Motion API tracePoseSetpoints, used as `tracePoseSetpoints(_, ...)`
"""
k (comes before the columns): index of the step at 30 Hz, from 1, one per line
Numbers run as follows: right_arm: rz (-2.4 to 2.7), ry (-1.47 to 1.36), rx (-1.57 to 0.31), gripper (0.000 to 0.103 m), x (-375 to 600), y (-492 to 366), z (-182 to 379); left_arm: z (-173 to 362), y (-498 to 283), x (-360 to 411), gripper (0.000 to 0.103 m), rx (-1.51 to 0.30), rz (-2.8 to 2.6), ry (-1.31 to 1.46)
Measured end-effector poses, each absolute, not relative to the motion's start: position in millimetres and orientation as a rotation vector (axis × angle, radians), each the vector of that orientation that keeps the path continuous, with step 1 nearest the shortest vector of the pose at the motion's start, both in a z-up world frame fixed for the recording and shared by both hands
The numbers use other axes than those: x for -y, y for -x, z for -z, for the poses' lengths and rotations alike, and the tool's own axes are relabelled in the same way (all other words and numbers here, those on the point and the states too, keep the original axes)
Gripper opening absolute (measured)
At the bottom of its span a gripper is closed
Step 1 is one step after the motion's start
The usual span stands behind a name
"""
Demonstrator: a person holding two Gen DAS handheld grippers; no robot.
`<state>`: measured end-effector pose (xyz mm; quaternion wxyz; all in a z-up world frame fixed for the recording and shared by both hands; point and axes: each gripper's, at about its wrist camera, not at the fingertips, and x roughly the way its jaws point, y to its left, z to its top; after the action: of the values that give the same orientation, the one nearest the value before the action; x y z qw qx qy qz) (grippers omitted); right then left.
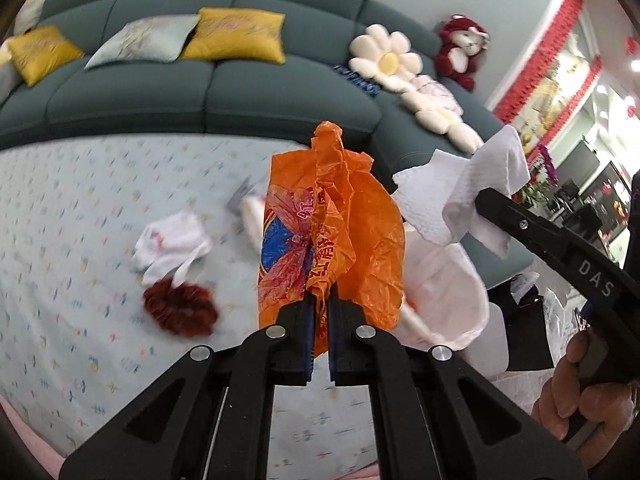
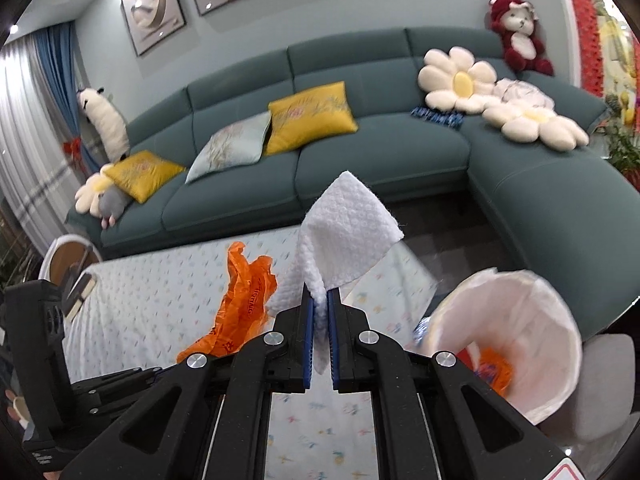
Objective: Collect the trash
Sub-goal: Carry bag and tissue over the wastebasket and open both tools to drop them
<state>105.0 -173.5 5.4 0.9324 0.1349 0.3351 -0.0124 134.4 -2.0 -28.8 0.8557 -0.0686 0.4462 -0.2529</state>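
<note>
1. Jaws of the left gripper (image 1: 319,300) are clamped on an orange plastic bag (image 1: 340,224), pinched between the blue pads and held clear above the counter (image 1: 80,208), which wears a pale patterned cloth.
2. Jaws of the right gripper (image 2: 319,304) are closed tight on a white paper towel (image 2: 344,228), which stands up crumpled past the fingertips.
3. Seen from the left wrist, the right gripper (image 1: 482,196) reaches in from the right with the paper towel (image 1: 464,200) at its tip; a hand (image 1: 576,396) grips its handle.
4. A bin lined with a white bag (image 2: 520,320) sits just beside the counter's right edge, with orange trash inside at the bottom.
5. On the counter lie a white crumpled bag (image 1: 172,240) and, just beside it, a dark red scrunchie (image 1: 180,308).
6. Behind the counter runs a teal sofa (image 2: 380,160) with yellow cushions (image 2: 312,114), flower-shaped pillows (image 2: 460,80) and a red plush bear (image 2: 518,32).
</note>
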Motion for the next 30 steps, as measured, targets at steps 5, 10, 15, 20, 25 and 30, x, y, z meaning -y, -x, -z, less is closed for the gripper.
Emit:
tracePoseSetpoints(5,0.068,-0.274,-0.643,0.006,203.2,-91.5,-23.2,3.9,-129.5,36.1,0.004,-0.890,0.588,0.115)
tracePoseSetpoints(10,0.107,-0.269,-0.614,0.006,232.0,-77.6,-33.2,-14.7,-121.8,76.5,0.004,-0.863,0.644,0.086)
tracePoseSetpoints(15,0.151,-0.278,-0.606,0.006,261.9,-64.1,-31.3,-16.3,-115.1,113.7,0.005,-0.865,0.694,0.044)
tracePoseSetpoints(20,0.200,-0.295,-0.620,0.006,295.1,-54.5,-20.1,-7.6,-114.1,145.8,0.005,-0.892,0.736,0.026)
tracePoseSetpoints(25,0.240,-0.306,-0.644,0.006,320.2,-54.0,-6.4,2.7,-117.6,172.4,0.005,-0.923,0.768,0.004)
tracePoseSetpoints(30,0.266,-0.313,-0.678,0.011,338.9,-56.1,8.9,12.3,-121.0,190.2,0.013,-0.937,0.785,0.012)
